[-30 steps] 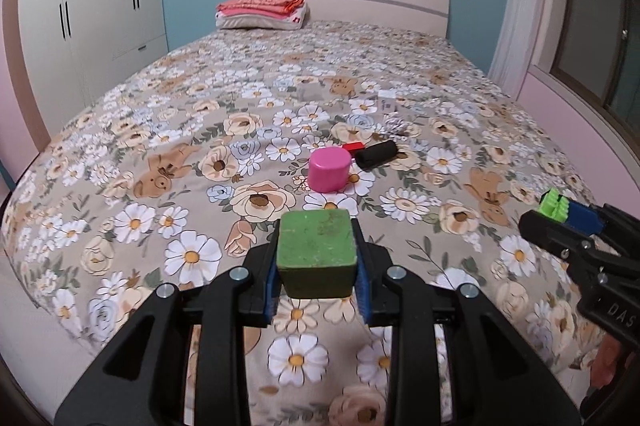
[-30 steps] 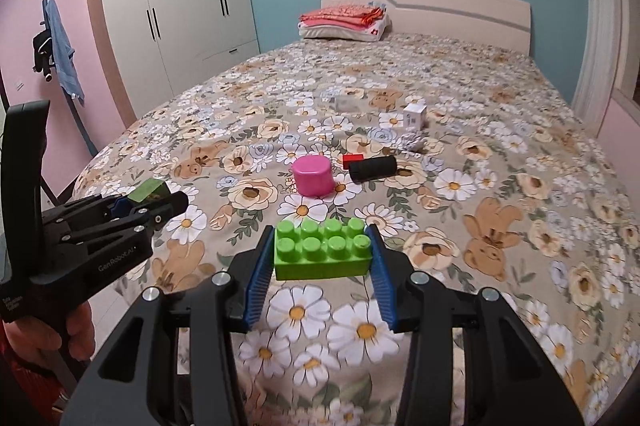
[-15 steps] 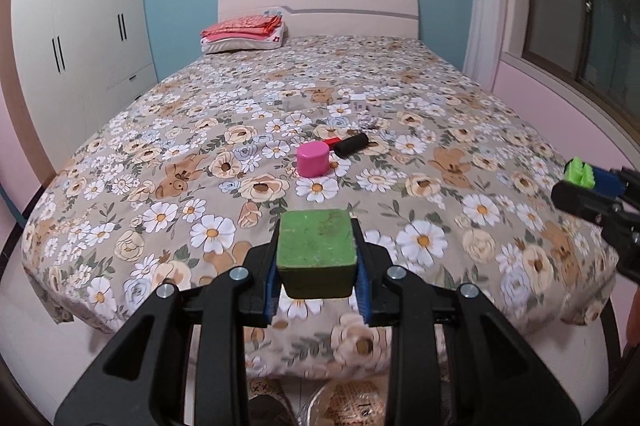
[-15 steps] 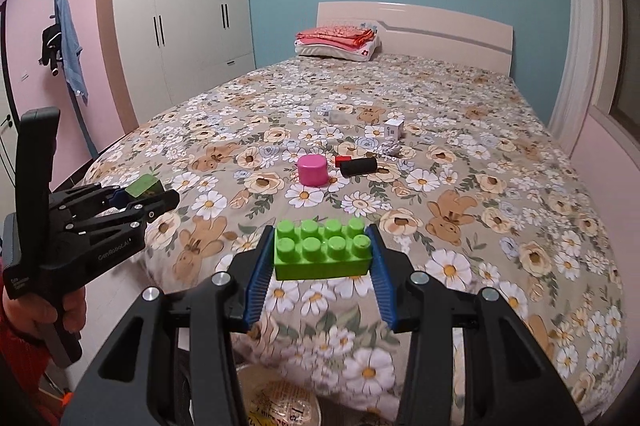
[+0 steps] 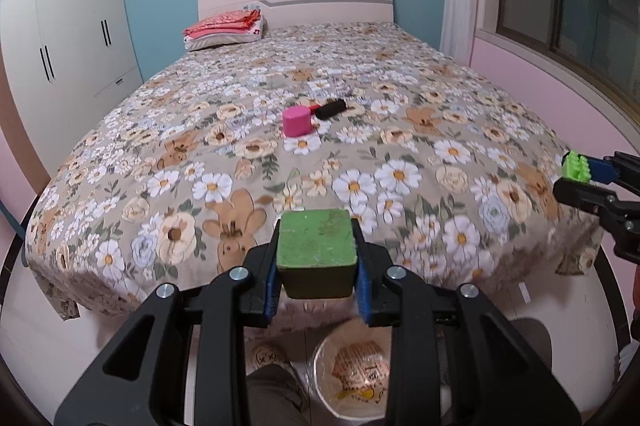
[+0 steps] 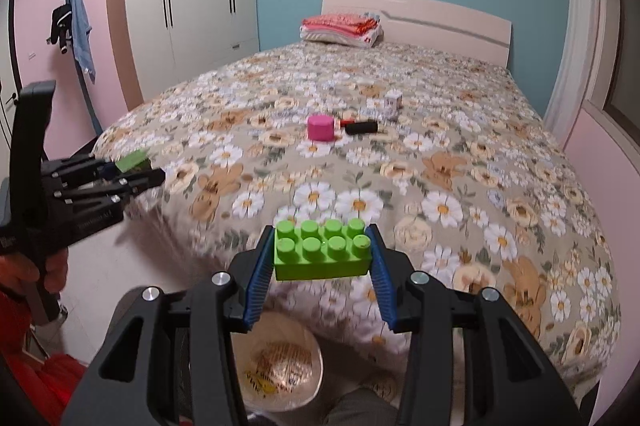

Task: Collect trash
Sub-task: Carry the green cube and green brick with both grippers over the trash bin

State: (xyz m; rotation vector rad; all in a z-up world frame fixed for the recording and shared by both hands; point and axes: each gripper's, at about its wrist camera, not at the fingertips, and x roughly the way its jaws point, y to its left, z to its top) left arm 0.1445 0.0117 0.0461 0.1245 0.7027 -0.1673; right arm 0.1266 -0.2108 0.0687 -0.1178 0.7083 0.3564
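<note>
Nearest the lens, the left gripper (image 5: 316, 258) was clenched on a dull green, scuffed cube-shaped block (image 5: 316, 250), its blue ribbed pads pressing the two opposite side faces. The block looked stiff and light, probably foam or painted wood, and flat-sided enough that a grip across parallel faces should hold without slipping. The right gripper (image 6: 322, 258) was likewise clamped on a bright lime-green plastic building brick with eight studs (image 6: 322, 252), taken by its short ends; hard, smooth plastic of that kind is light but could be slippery, so the ribbed pads on the plain end walls seemed the sound hold, not the studded top.

Below both grippers, on the floor at the foot of the bed, stood a round bin lined with a clear plastic bag (image 5: 352, 374), holding what appeared to be a crumpled printed wrapper; nothing else in it could be made out.

Farther off, on the flower-patterned bedspread (image 5: 400, 177), a pink plastic cylindrical cap or cup (image 5: 296, 121) stood just beside a black cylindrical item with a red end (image 5: 330, 108), and a small white box (image 6: 393, 102) sat near them. Folded pink bedding (image 6: 340, 25) lay at the headboard.
</note>
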